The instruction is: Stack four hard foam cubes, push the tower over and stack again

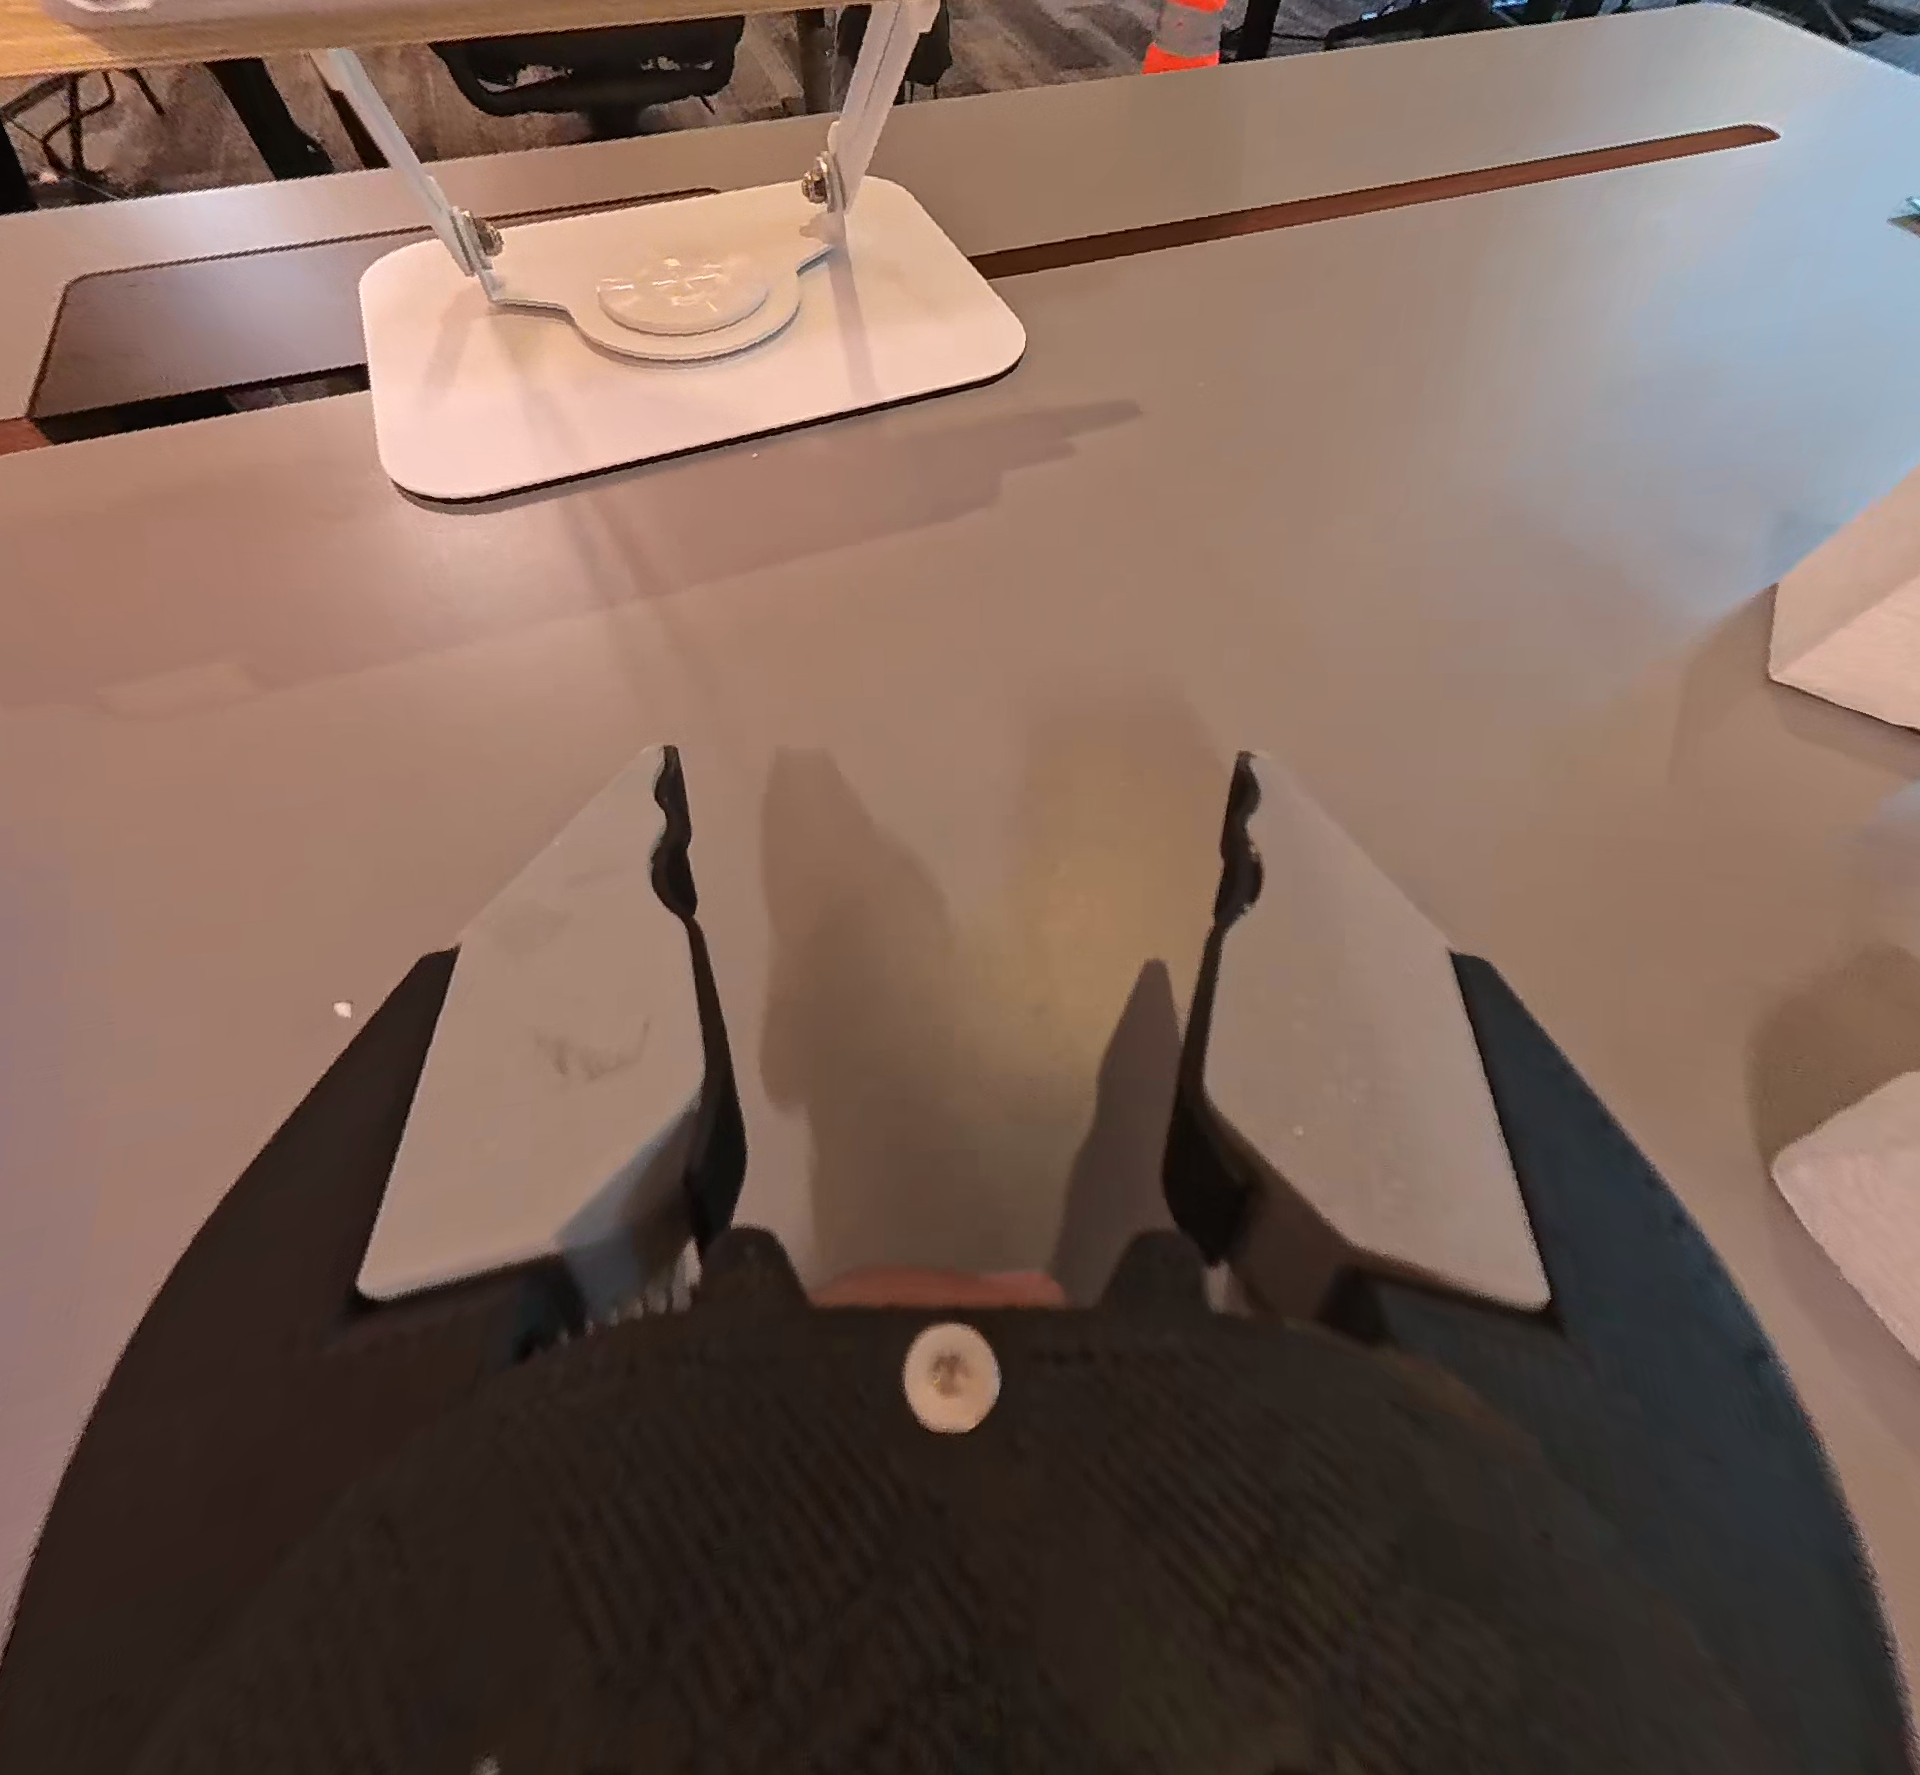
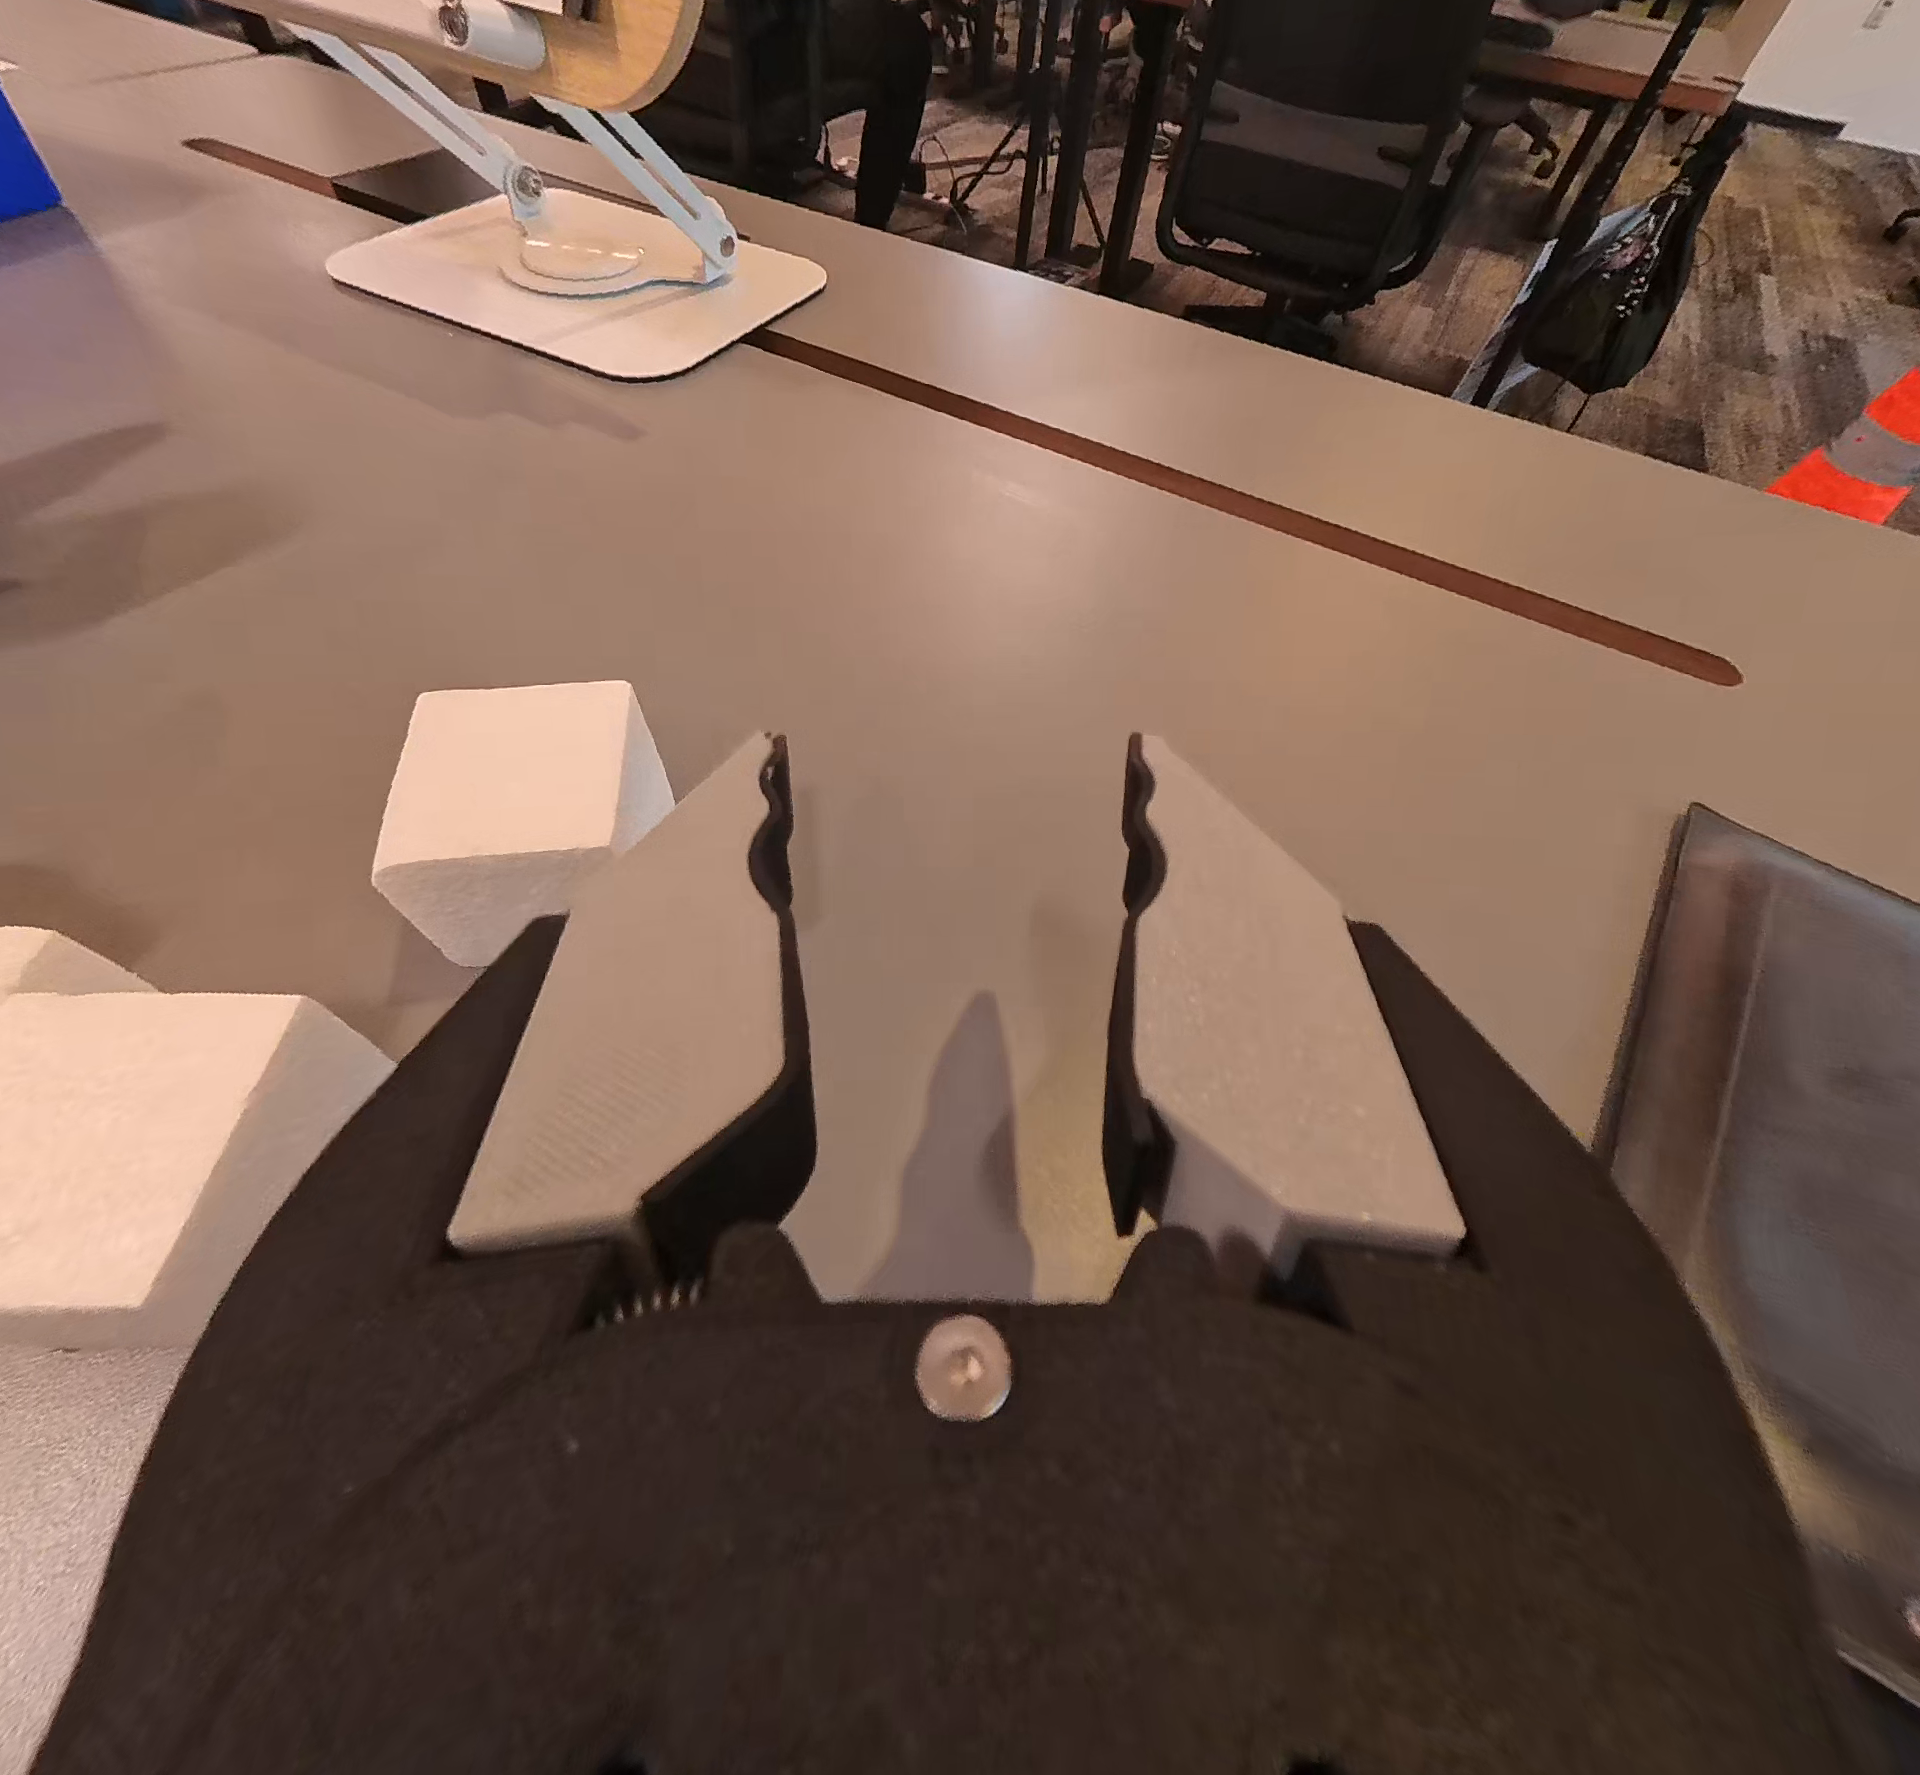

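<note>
In the right wrist view a white foam cube (image 2: 520,811) lies on the grey table (image 2: 1039,582), just left of my left finger. A second white cube (image 2: 145,1154) sits nearer at the left edge, with a third (image 2: 52,962) partly hidden behind it. My right gripper (image 2: 956,759) is open and empty above bare table. In the left wrist view my left gripper (image 1: 956,769) is open and empty over the table (image 1: 1247,478). Two white cubes show at its right edge, one far (image 1: 1860,634), one near (image 1: 1860,1216).
A white stand base (image 1: 686,343) with a wood-backed board above it sits at the table's back, also in the right wrist view (image 2: 582,291). A dark slot (image 2: 1247,510) runs along the table. A metal tray (image 2: 1787,1206) lies at the right. Chairs and an orange cone (image 1: 1184,11) stand beyond. Measured from the fingertips, the white foam cube (image 2: 520,811) is 6 cm or so from the right gripper and 25 cm from the left.
</note>
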Demonstrator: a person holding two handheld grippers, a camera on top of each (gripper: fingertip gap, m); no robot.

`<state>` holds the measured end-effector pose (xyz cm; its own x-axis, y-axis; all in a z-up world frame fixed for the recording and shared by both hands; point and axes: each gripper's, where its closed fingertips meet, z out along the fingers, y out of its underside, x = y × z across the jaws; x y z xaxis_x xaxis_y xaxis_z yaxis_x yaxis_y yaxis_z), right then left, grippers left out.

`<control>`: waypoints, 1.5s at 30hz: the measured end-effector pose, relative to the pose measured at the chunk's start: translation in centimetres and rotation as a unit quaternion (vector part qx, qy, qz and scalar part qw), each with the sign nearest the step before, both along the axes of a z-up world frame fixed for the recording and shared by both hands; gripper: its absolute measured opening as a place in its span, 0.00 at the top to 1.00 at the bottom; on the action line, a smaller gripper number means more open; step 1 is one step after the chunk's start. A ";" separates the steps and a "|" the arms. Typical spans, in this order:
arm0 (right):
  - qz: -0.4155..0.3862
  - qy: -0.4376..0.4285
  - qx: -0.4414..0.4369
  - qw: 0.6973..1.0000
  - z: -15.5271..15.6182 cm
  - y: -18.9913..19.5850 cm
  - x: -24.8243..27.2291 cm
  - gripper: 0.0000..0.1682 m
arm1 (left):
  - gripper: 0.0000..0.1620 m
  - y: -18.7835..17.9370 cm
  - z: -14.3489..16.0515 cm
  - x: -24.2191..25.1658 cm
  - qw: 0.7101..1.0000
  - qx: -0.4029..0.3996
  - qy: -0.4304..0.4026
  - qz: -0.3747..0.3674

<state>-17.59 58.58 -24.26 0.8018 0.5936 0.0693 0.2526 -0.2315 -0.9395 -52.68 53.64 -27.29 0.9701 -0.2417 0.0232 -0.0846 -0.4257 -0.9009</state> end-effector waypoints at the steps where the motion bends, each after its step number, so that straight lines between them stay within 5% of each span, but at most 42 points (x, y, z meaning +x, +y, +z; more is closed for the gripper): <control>1: -0.001 -0.003 -0.002 1.000 -0.1 0.0 0.0 0.63 | 0.37 -0.1 0.0 0.0 1.000 0.000 -0.002 0.000; 39: 0.023 -0.013 -0.021 0.999 -1.7 -1.4 -1.7 0.77 | 0.44 -1.2 -0.4 3.2 0.997 -0.022 0.018 -0.073; 43: -0.002 -0.030 -0.026 0.999 -2.1 -0.8 -1.0 0.80 | 0.47 -1.8 -0.2 4.5 0.993 -0.022 0.010 -0.113; 45: -0.001 -0.030 -0.025 0.999 -2.1 -0.8 -1.0 0.81 | 0.61 -3.1 0.8 7.0 0.982 -0.006 -0.007 -0.188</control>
